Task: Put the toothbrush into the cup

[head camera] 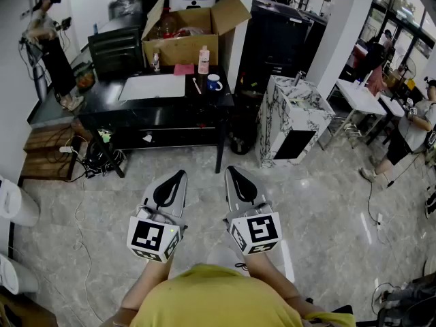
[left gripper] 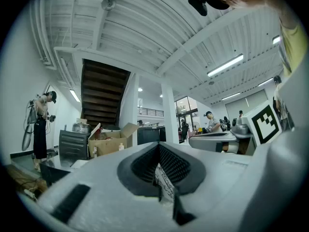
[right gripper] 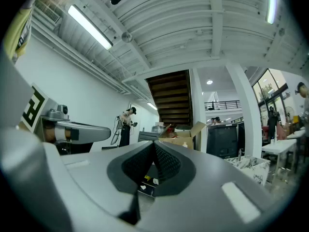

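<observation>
Both grippers are held low in front of the person, side by side and level, above the pale tiled floor and well apart from the black desk (head camera: pixel 204 101) further ahead. The left gripper (head camera: pixel 179 175) is closed: in the left gripper view its two dark padded jaws meet at the tips and leave only the rounded hollow behind them. Nothing is between them, and only a piece of the floor shows through the hollow. The right gripper (head camera: pixel 233 172) is also fully closed and empty. In the right gripper view its jaws come together in the same way, and the small things seen through the hollow lie far behind it. Neither gripper touches anything, and each shows its marker cube near the person's arms. The toothbrush (head camera: pixel 196 85) lies flat on the desk, near its right end, as a thin pale stick. The cup (head camera: pixel 214 82), blue with a white inside, stands upright just beside it on the right. I cannot tell if the two touch. To the left of the toothbrush lies a white board (head camera: pixel 153 87), and behind it are a pink bottle (head camera: pixel 203 60) and an open cardboard box (head camera: pixel 184 43). A marble-patterned cabinet (head camera: pixel 293 114) stands on the floor to the right of the desk.
</observation>
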A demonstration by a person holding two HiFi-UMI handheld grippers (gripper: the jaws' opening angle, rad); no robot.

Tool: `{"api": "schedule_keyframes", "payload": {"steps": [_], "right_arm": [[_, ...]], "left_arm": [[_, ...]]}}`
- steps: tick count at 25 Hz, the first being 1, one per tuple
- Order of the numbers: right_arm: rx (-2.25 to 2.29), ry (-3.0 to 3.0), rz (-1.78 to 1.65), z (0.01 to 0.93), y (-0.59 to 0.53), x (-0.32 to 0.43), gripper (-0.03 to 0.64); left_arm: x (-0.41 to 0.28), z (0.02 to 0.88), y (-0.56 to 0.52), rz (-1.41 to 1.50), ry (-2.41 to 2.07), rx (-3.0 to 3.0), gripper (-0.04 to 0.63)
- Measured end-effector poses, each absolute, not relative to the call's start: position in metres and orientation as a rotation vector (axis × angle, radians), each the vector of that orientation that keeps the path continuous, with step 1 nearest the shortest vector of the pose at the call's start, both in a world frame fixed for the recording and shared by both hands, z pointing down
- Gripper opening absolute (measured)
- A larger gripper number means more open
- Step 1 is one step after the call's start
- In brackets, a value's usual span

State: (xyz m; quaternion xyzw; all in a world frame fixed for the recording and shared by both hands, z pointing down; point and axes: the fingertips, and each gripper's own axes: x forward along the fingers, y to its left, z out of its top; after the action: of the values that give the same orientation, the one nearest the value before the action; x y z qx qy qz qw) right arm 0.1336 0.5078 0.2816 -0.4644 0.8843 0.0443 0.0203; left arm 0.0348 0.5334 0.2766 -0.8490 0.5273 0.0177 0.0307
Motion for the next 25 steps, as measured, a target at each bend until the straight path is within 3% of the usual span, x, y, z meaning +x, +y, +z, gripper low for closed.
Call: {"api": "schedule_keyframes", "payload": {"steps": [11,25], "right_arm": [[-1.439,2.731,0.128,0.294,0.439,0.117,0.012],[-1.303,2.84,0.098,0.309,0.233,0.094,0.06]], "left_arm": [[0.021,0.294,0.468,0.077,1.594,-2.645,-0.002],[0.002,0.291,0.276,0.086,1.68,-2.575,-0.002]]}}
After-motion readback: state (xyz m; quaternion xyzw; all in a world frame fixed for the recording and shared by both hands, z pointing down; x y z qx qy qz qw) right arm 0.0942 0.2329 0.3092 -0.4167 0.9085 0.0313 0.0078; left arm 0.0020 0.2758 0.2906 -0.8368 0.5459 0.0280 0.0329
